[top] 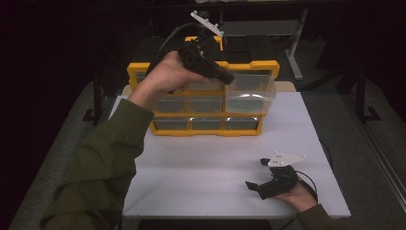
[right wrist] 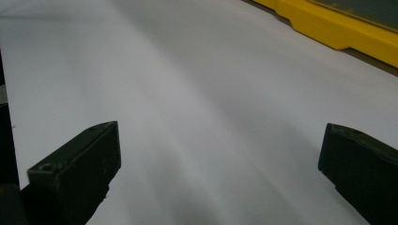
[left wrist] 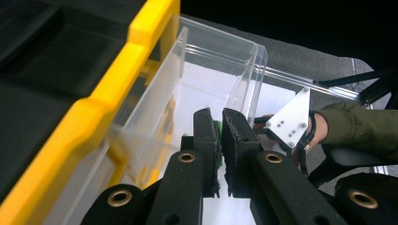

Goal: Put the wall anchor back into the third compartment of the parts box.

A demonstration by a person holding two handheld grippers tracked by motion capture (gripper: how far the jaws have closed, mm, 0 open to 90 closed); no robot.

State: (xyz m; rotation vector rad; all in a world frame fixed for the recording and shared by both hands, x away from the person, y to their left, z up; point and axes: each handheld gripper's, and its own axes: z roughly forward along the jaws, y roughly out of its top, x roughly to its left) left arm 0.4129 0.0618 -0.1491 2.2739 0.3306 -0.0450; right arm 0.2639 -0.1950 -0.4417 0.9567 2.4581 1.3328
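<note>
Clear plastic drawer [top: 250, 92] of yellow organiser cabinet [top: 143, 72]: pulled out. Left gripper [left wrist: 220, 129] above it, jaws nearly closed on small green item [left wrist: 218, 136]; release pending. Right gripper [top: 261, 173] wide open, idle over table [top: 201, 167].

Overall light: dim room, black surroundings; the white table [top: 215, 167] is the brightest area
Glare: pale reflections on the clear drawer [top: 251, 93] and the lower bin fronts
Shadows: soft and faint on the tabletop
Focus: high view slightly soft and grainy; near jaws in the right gripper view blurred
Colour: cool, bluish cast on the white surface
</note>
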